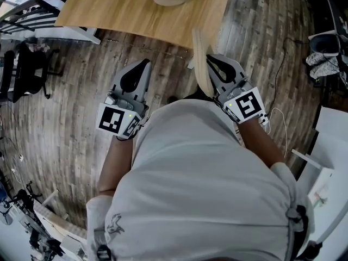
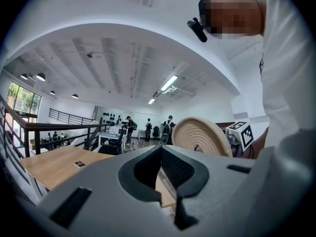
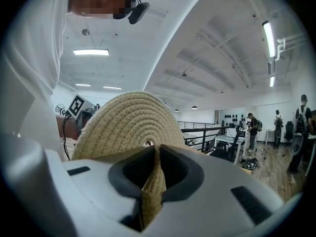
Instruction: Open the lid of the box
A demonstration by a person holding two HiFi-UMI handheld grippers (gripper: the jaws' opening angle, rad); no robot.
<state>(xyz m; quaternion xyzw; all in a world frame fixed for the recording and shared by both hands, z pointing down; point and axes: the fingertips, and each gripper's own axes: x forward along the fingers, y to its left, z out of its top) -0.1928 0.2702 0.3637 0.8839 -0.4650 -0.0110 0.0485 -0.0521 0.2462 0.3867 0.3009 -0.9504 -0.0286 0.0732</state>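
Two grippers: your left gripper (image 1: 144,64) has its jaws pressed together on nothing. Your right gripper (image 1: 213,60) pinches the rim of a round, cream, coiled-rope lid (image 1: 200,53), which stands on edge.
Lid's place: in your right gripper, in front of your body and over the plank floor (image 1: 70,118), short of the light wooden table (image 1: 125,10).
Box: a shallow, round, cream woven basket (image 1: 169,2) sits on that table, uncovered and well apart from the lid.
Done: the lid is off, so by the look of things the opening itself is finished.
Left: most likely only putting the lid down. No spot for it stands out.
Head view only: both grippers, the open basket and the gap between it and the lid show here in one picture.
Right gripper view only: the grip is plain here, with the rope edge wedged between the two pads and the disc fanning upward.
Left gripper view only: the lid's flat spiral face appears just beside your right gripper's marker cube. No basket shows here.
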